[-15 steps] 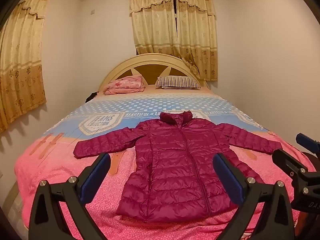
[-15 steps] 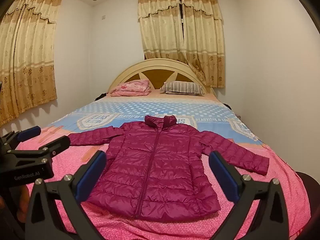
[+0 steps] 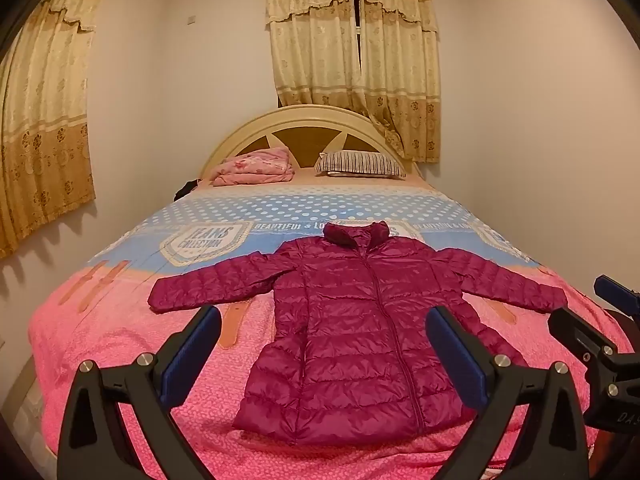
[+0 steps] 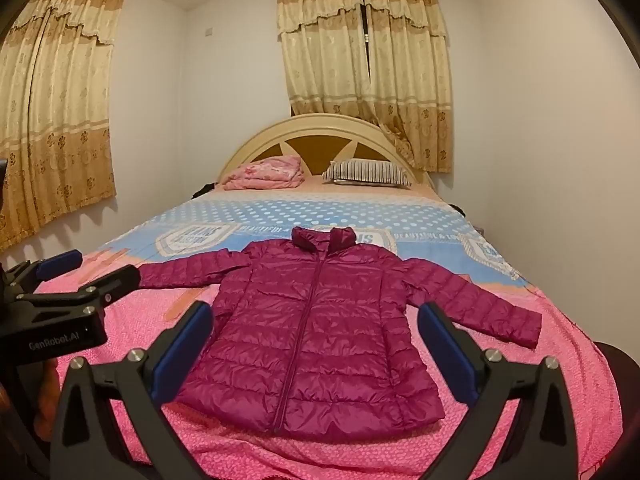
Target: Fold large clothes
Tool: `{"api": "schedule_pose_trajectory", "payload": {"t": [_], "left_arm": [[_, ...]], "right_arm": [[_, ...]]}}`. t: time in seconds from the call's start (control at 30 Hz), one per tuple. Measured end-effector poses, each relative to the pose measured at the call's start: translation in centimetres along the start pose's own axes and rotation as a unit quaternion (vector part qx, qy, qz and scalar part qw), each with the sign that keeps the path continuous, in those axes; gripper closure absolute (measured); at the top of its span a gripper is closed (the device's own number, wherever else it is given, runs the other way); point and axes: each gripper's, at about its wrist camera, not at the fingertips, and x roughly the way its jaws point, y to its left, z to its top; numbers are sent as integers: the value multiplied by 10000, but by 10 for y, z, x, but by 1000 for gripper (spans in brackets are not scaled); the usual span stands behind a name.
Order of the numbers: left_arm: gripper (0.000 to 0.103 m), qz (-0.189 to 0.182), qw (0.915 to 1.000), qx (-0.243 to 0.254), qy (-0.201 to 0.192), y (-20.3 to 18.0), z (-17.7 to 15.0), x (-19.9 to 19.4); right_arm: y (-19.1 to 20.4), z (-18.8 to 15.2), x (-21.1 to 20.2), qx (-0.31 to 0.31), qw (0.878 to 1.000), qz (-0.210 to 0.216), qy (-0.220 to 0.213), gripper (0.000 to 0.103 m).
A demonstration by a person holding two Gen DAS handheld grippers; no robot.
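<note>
A magenta quilted puffer jacket (image 3: 352, 332) lies flat and face up on the bed (image 3: 120, 344), zipped, collar toward the headboard (image 3: 308, 128) and hem toward the bottom of the frame, both sleeves stretched out to the sides. In the left wrist view it fills the centre and lower centre of the frame; in the right wrist view the jacket (image 4: 316, 340) sits centre frame, its right-of-frame sleeve reaching toward the lower right. The left gripper (image 3: 322, 354) hangs above the near end of the bed with its jaws spread wide, blue pads showing at lower left and lower right of the frame, holding nothing and clear of the fabric. The right gripper (image 4: 316, 350) is likewise spread wide and empty (its pads frame the jacket's lower half). Each gripper also shows in the other's view: the right one at the right edge of the left wrist view, the left one at the left edge of the right wrist view. The bedspread is pink nearest the cameras and blue with white dots farther up. A pink folded blanket (image 3: 254, 166) and a striped pillow (image 3: 360, 163) rest by the headboard, and cream-and-gold curtains (image 3: 352, 64) hang at upper centre and upper left.
</note>
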Motion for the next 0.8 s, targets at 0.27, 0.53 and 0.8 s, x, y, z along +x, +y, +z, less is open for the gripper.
{"api": "schedule_pose_trajectory", "payload": {"t": [0.27,0.53,0.8], "left_arm": [[1,30,10000,-25,20,3,0,1],[1,-14,10000,-7,10,4,0,2],[1,3,10000,-23,23,4,0,4]], "right_arm": [[-1,0,-2,19,10000,24,14,0],[1,-7,2,15,10000,39,39,0],[1,-6,3,23,10000,25,53,0]]}}
